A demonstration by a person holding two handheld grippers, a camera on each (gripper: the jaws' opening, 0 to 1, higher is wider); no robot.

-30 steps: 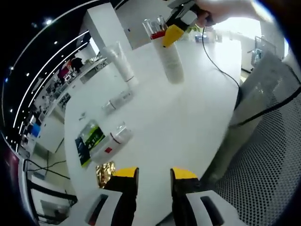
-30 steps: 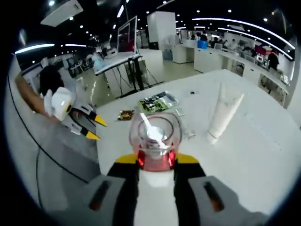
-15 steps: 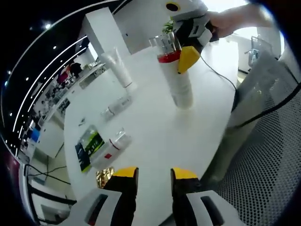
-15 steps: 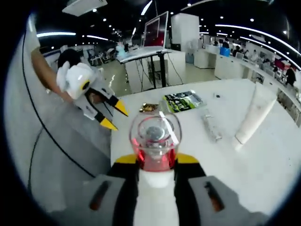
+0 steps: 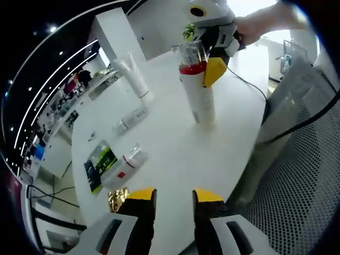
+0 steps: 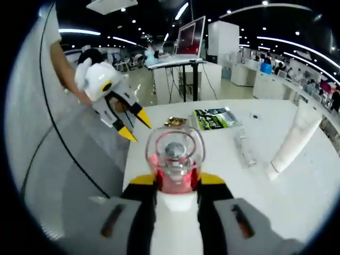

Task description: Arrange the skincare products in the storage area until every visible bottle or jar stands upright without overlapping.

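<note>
One tall bottle stands in the right gripper's grasp, its base on the surface.
The right gripper is clamped on the white bottle just under its red collar and clear cap; it looks rigid, smooth and top-heavy, so a grip lower on the body would likely be steadier. The left gripper hangs part open, holding nothing. A white tube stands upright; a smaller bottle lies flat.

No text is legible; print on the green-and-black flat packet is too small to read.
</note>
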